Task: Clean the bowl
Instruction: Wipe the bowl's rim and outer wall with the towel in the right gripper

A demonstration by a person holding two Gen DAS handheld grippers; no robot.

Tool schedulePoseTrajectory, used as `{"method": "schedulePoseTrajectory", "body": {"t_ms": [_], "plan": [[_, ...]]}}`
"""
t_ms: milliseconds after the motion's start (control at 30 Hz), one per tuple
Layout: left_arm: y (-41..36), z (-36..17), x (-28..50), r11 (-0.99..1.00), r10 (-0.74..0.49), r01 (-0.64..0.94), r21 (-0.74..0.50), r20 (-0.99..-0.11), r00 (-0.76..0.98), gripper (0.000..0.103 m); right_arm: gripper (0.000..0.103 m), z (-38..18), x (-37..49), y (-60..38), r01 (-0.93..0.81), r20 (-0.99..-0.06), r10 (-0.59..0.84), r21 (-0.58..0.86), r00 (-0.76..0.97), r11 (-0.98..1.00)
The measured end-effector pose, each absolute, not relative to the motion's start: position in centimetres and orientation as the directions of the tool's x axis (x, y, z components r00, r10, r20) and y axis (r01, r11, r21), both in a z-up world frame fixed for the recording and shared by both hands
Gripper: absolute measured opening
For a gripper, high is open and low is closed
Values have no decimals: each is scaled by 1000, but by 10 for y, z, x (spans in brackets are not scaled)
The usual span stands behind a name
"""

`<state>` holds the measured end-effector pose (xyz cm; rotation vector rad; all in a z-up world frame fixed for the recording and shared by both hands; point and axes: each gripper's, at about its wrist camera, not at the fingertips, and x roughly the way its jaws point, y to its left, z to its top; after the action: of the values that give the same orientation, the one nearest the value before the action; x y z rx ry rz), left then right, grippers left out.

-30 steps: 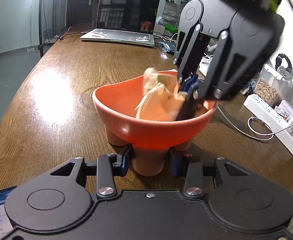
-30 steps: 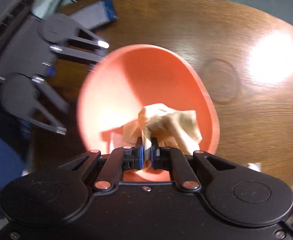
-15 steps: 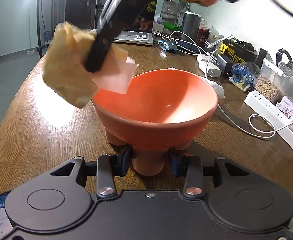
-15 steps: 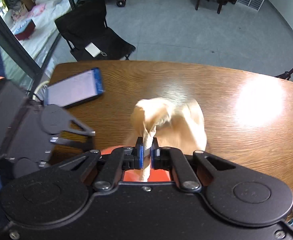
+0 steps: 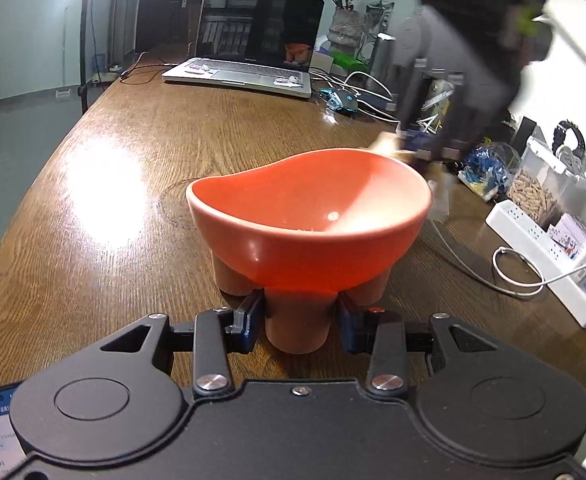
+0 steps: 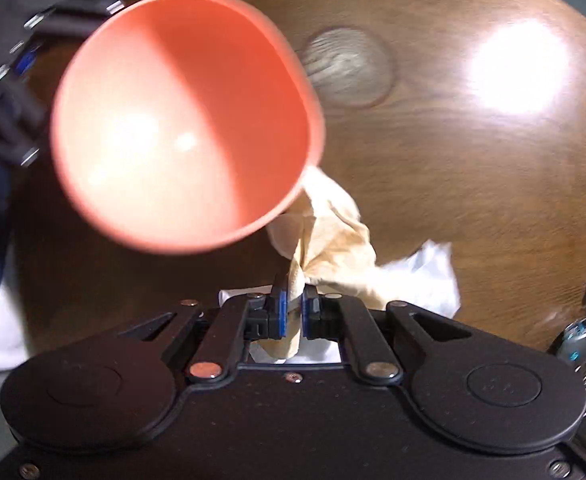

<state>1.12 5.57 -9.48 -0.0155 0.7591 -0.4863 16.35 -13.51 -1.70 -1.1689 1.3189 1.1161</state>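
You're pinching the cloth (image 6: 329, 240) in your right gripper (image 6: 293, 312), just outside the bowl's (image 6: 181, 120) rim; your left gripper (image 5: 299, 322) is clamping its foot.

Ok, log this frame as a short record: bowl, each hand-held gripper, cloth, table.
bowl: orange bowl upright on its legs, inside holds no cloth
left hand-held gripper: fingers on either side of the bowl's front leg
right hand-held gripper: shut on tan cloth
cloth position: outside the bowl, beside its rim, over white tissue
table: wooden table; laptop at far end
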Motion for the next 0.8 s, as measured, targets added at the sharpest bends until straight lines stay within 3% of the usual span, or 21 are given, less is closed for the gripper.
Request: {"method": "schedulePoseTrajectory", "body": {"t_ms": [300, 567, 800], "plan": [[51, -99, 11, 878, -456, 427, -214, -645, 613, 39, 7, 51, 88, -104, -984, -984, 81, 148, -156, -99], [54, -101, 7, 879, -460, 421, -225, -634, 621, 39, 7, 52, 129, -43, -989, -975, 184, 103, -121, -104], [52, -102, 6, 876, -465, 424, -228, -631, 621, 38, 7, 42, 183, -42, -999, -980, 200, 28, -19, 45]]}}
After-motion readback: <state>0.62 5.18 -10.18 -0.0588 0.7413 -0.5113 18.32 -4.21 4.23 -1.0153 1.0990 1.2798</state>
